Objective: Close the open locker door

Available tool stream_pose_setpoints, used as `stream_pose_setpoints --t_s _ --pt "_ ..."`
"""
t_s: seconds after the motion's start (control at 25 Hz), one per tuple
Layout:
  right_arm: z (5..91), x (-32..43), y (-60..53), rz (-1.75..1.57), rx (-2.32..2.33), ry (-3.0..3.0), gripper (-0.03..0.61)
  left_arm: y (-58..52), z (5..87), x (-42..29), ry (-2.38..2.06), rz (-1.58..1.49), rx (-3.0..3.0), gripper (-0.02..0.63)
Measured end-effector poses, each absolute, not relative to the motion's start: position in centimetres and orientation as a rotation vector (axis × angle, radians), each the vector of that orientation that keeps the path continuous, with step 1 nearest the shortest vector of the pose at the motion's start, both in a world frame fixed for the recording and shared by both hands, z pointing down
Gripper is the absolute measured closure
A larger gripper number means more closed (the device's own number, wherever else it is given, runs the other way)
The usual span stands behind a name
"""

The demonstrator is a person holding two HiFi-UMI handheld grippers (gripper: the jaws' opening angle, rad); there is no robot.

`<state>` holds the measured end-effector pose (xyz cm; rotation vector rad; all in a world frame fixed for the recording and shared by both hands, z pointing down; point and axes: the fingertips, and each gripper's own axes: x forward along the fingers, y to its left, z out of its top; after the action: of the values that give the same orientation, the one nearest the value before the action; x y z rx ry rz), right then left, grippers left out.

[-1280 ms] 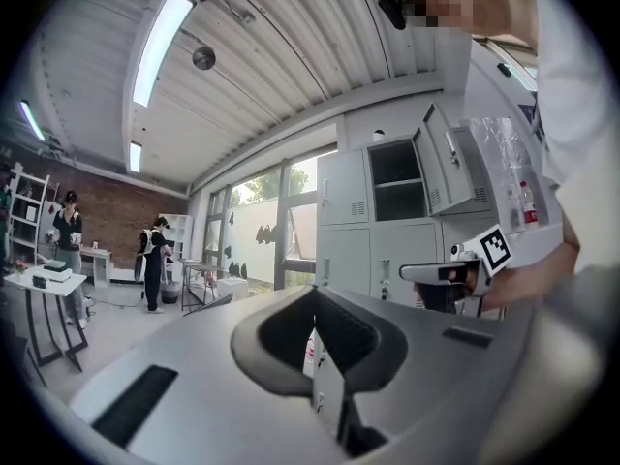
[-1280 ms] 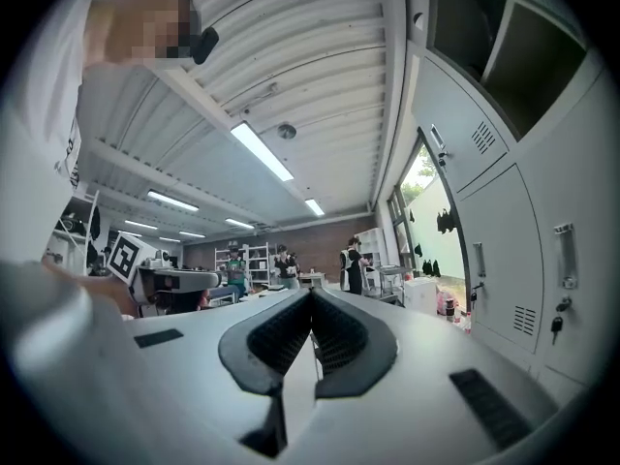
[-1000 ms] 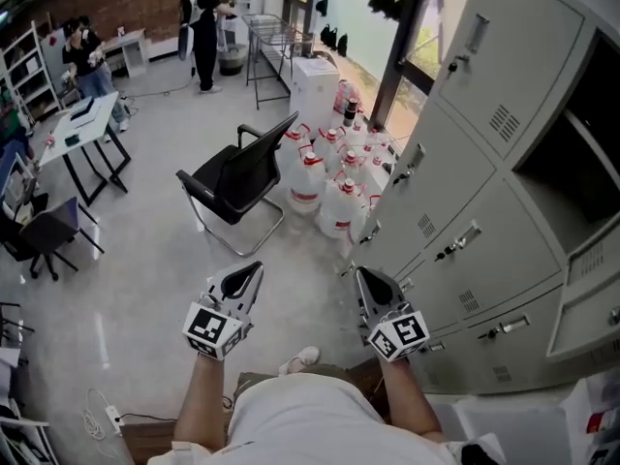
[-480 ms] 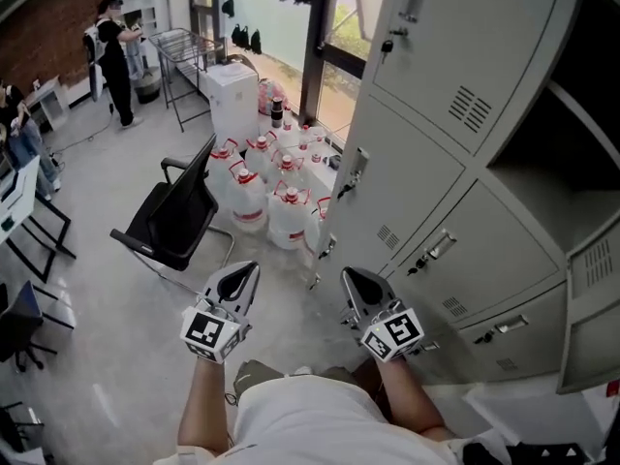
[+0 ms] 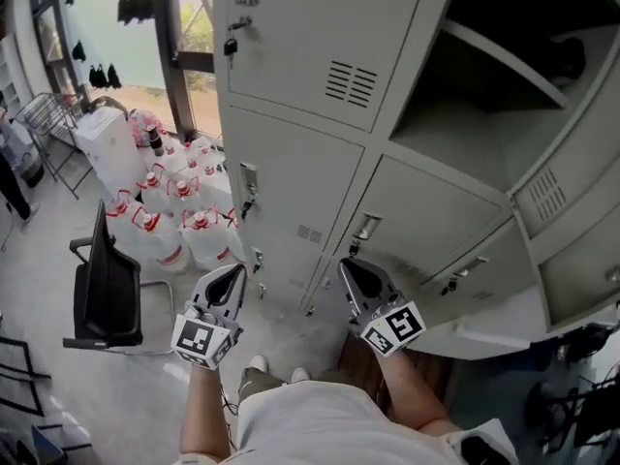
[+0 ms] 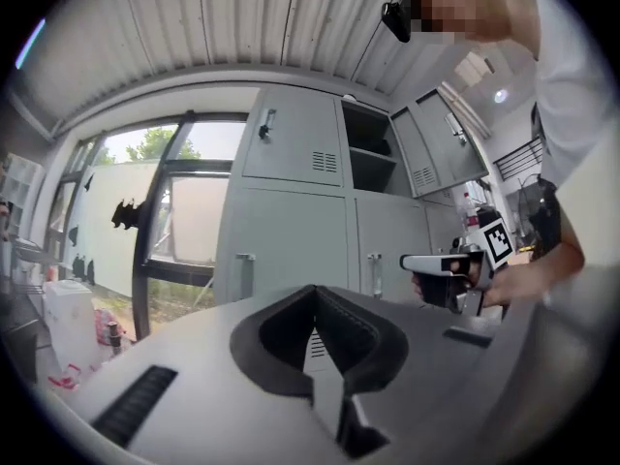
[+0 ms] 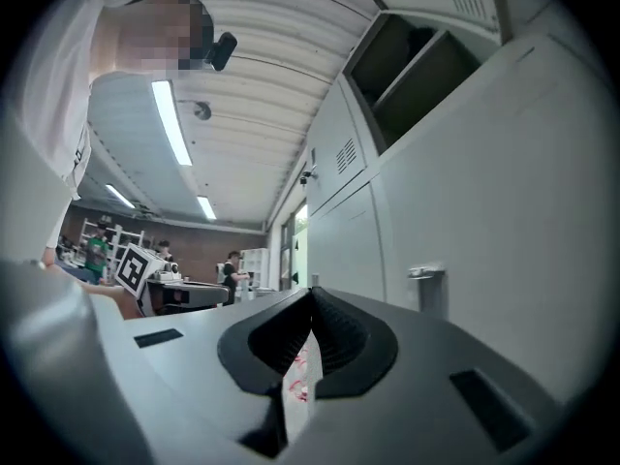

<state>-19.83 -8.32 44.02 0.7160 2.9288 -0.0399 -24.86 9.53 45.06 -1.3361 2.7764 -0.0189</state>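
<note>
A bank of grey lockers [image 5: 320, 153] fills the head view. One upper compartment [image 5: 504, 76] stands open, with a shelf inside, and its door [image 5: 567, 197] is swung out to the right. Low in front of the lockers, my left gripper [image 5: 229, 281] and right gripper [image 5: 353, 275] are both shut and hold nothing, well below the open door. The left gripper view shows its own shut jaws, the open compartment [image 6: 371, 158] and the door [image 6: 426, 153]. In the right gripper view the open compartment [image 7: 417, 76] is high above the shut right gripper [image 7: 310, 300].
Several water jugs [image 5: 174, 223] with red caps stand on the floor left of the lockers, below a window [image 5: 194, 27]. A black chair [image 5: 107, 279] stands further left. A key hangs in the upper left locker door [image 5: 231, 45].
The view has swung right and closer to the lockers; the chair and jugs slid left. Both grippers keep their places before the body, still shut.
</note>
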Motion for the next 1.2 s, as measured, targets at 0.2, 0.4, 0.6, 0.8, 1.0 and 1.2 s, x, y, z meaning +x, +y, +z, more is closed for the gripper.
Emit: stream_pose_setpoints --t_s 0.2,0.4,0.6,0.8,1.0,1.2 --pt "42.9 -17.9 -13.3 -0.045 0.34 2.972 0.571 3.5 44.8 -26.8 2.59 -0.038 -1.684 0.611" --pt "42.7 -13.6 -17.2 -0.085 -0.017 2.966 0.571 -2.3 45.0 -26.3 2.38 -0.039 -1.982 0.611" --pt "42.4 -7.4 -20.4 -0.053 -0.371 2.917 0.571 -7.6 45.2 -23.5 2.131 -0.05 -2.233 0.611" --pt "40.8 -0.2 -22.8 -0.025 -0.678 2.814 0.571 -11.4 45.7 -19.6 1.91 -0.045 -2.425 0.611" --pt "38.1 6.4 -23.5 0.032 -0.898 2.693 0.565 -14.2 46.0 -15.4 1.72 -0.019 -2.576 0.611" --pt "34.8 10.3 -23.4 0.093 -0.946 2.621 0.555 -16.5 46.4 -11.7 1.617 -0.015 -2.655 0.611"
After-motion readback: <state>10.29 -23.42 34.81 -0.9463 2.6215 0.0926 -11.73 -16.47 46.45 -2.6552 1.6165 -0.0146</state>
